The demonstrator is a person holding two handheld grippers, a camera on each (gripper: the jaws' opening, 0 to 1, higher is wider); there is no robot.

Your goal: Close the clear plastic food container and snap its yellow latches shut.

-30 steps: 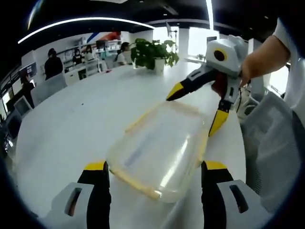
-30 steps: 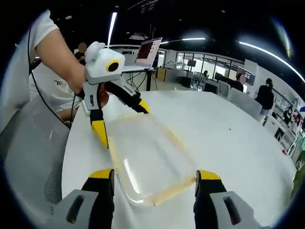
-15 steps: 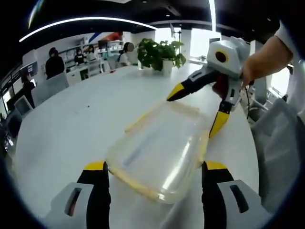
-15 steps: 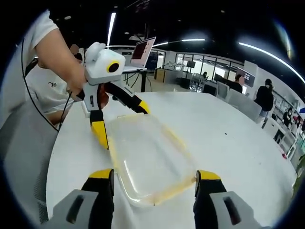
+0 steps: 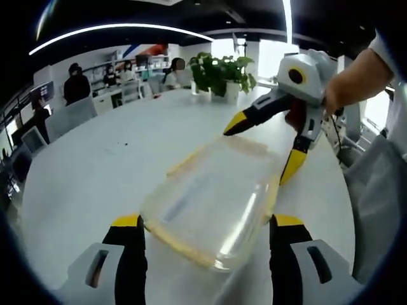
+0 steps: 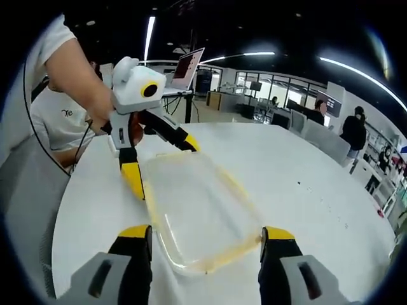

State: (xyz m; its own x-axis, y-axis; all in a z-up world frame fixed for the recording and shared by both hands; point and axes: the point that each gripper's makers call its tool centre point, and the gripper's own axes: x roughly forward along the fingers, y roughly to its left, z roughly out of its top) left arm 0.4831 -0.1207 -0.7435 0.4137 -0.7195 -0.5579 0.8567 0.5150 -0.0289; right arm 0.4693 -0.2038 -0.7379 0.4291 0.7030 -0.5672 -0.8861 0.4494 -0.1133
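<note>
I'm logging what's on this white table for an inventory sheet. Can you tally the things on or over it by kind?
Clear plastic food container with yellow trim: 1
Hand-held grippers, one at each end of it, jaws spread: 2 (left hand-held gripper, right hand-held gripper)
Potted green plant at the far edge: 1
Total: 4

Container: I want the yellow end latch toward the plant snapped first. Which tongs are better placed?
Right, probably. The right tongs are open and straddle the container end nearest the plant; the left tongs, also open, straddle the opposite end.
</note>
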